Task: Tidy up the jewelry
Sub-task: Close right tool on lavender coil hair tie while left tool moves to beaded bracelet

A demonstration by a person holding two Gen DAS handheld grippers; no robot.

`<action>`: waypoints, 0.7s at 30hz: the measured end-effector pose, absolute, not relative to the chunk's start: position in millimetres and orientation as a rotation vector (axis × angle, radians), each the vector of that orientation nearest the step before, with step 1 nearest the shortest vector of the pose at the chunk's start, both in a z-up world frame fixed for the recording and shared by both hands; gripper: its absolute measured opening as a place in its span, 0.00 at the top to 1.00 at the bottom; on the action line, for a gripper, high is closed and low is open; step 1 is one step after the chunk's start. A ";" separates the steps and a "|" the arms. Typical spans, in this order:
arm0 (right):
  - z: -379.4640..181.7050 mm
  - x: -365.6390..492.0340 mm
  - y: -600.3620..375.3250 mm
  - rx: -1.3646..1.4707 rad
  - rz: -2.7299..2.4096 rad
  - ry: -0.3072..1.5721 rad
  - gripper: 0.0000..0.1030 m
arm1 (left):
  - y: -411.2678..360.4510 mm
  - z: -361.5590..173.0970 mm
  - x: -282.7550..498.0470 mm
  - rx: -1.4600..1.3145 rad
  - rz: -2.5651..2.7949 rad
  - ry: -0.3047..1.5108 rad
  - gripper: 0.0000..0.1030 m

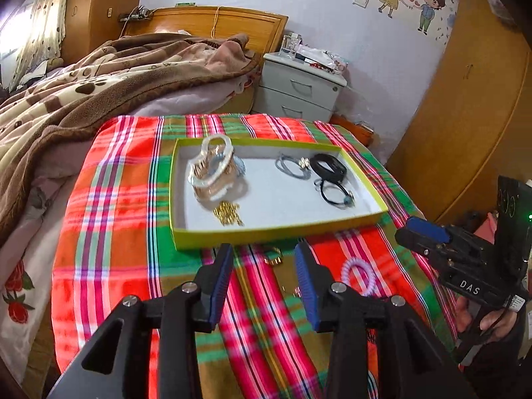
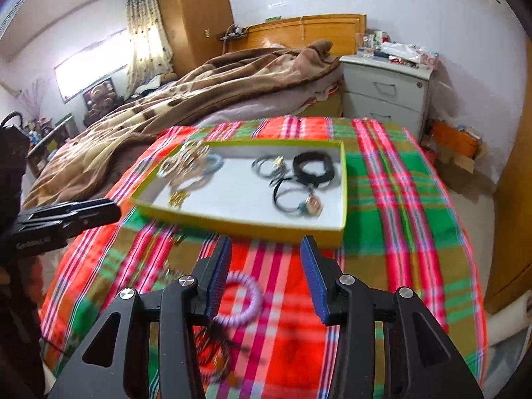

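A yellow-green tray point(image 1: 276, 231) point(image 2: 232, 224) sits on the plaid cloth. It holds white and gold hair claws point(image 1: 212, 169), gold clips point(image 1: 229, 214), a grey hair tie point(image 1: 292, 164), a black band point(image 1: 329, 164) and a black tie with a charm point(image 1: 334, 194) point(image 2: 299, 199). A lilac spiral hair tie point(image 1: 357, 274) point(image 2: 241, 299) lies on the cloth in front of the tray, beside a small gold piece point(image 1: 274, 259). A dark tangle point(image 2: 212, 349) lies nearer. My left gripper point(image 1: 262, 286) is open and empty. My right gripper point(image 2: 266, 282) is open and empty, above the lilac tie.
The plaid cloth point(image 1: 116, 216) covers a small table. A bed with a brown blanket point(image 1: 83, 93) lies left and behind. A grey nightstand point(image 1: 299, 89) stands at the back. A wooden wardrobe point(image 1: 465, 116) is at the right.
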State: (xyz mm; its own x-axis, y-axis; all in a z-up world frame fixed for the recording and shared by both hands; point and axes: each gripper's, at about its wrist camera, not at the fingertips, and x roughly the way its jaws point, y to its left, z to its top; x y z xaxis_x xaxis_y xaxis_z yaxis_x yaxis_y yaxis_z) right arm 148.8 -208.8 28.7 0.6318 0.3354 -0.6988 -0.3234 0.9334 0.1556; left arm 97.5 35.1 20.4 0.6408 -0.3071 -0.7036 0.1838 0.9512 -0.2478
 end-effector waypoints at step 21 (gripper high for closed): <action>-10.4 153.8 -205.2 0.096 0.371 0.946 0.57 | 44.9 -2.3 61.3 -0.206 -0.300 0.859 0.61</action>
